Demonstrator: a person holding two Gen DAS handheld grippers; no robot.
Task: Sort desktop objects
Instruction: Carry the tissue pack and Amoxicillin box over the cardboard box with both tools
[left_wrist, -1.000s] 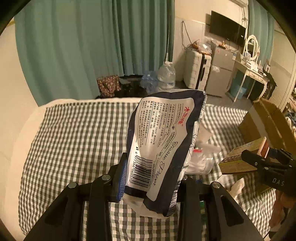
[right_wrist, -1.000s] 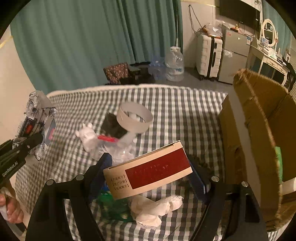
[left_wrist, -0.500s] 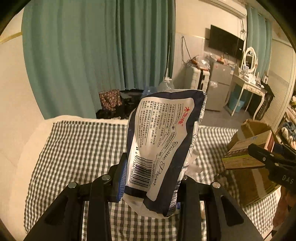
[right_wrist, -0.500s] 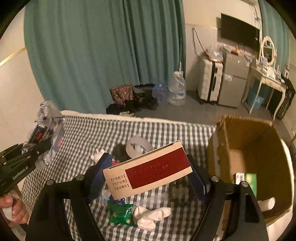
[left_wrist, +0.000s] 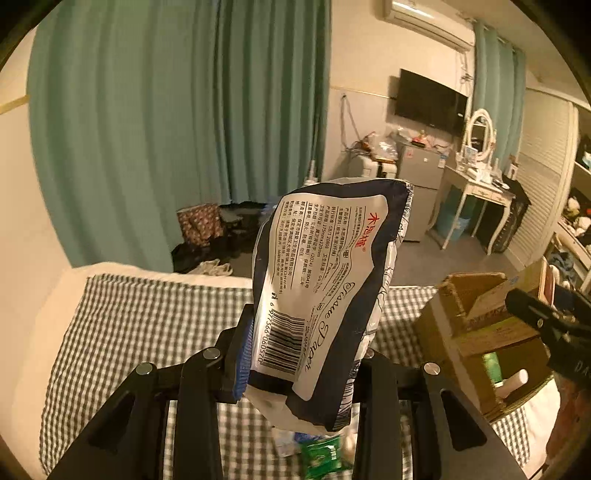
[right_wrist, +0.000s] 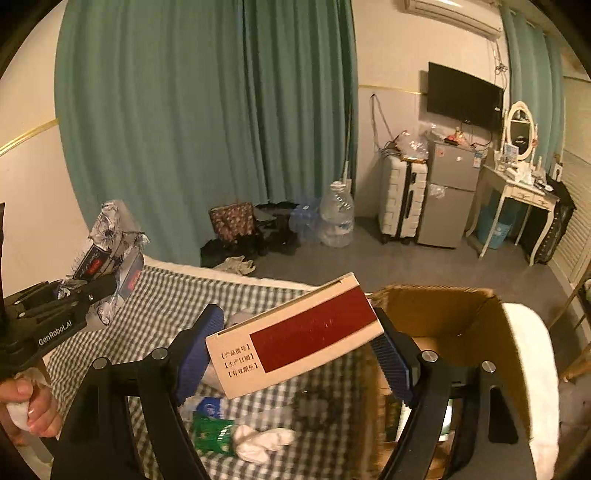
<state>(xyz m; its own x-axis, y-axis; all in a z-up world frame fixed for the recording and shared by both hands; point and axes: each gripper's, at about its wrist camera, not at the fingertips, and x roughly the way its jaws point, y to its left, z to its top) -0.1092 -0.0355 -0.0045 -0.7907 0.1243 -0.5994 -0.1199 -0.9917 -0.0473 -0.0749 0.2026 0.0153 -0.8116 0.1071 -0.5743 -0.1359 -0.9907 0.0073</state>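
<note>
My left gripper (left_wrist: 295, 354) is shut on a blue-and-white tissue pack (left_wrist: 325, 291), held upright above the checked table (left_wrist: 147, 325). From the right wrist view the same tissue pack (right_wrist: 107, 247) shows at the left in the left gripper (right_wrist: 99, 291). My right gripper (right_wrist: 295, 354) is shut on a cream box with a dark red label (right_wrist: 295, 332), tilted up to the right. In the left wrist view that cream box (left_wrist: 495, 317) hangs over the open cardboard box (left_wrist: 461, 325).
The cardboard box (right_wrist: 443, 317) stands at the table's right end with a green packet and a white tube inside. A green packet (right_wrist: 210, 432) and crumpled white tissue (right_wrist: 262, 443) lie on the checked cloth (right_wrist: 166, 295). A hand (right_wrist: 26, 410) holds the left gripper's handle.
Both grippers have risen with their loads; the table and the clutter on it have dropped lower in both views. The cardboard box now lies below and beside the right gripper.
</note>
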